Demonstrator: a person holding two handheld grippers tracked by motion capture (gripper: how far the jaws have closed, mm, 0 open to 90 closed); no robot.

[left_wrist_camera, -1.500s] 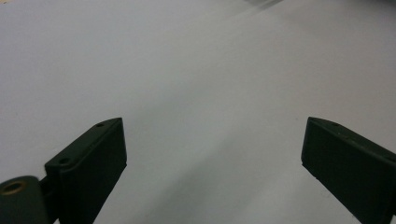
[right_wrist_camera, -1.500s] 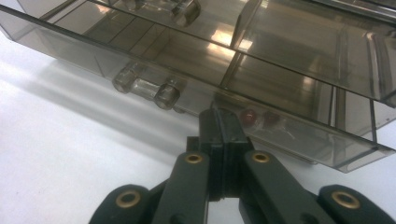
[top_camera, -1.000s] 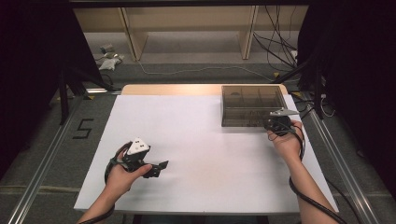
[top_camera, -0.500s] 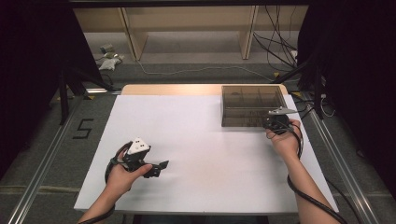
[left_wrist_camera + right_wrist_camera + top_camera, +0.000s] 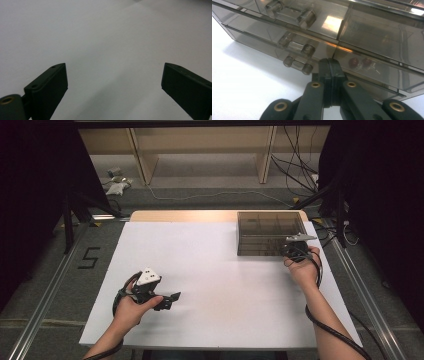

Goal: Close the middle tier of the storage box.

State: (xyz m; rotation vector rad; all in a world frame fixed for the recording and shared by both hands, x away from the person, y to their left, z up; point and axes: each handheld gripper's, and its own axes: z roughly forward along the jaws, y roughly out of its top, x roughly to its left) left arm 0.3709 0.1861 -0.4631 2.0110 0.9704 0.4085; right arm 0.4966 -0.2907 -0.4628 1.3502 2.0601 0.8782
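Item: smoked translucent plastic drawer box, rectangular, glossy, hard-edged, with moulded bar handles; stands at the far right of the white matte bench.
Right gripper: black fingers pressed together, nothing between them, tips at the box's lower front.
Left gripper: fingers spread, empty, over bare bench.
Step, judged: approaching a drawer. Next move likely calls for parting the fingers and catching a handle.
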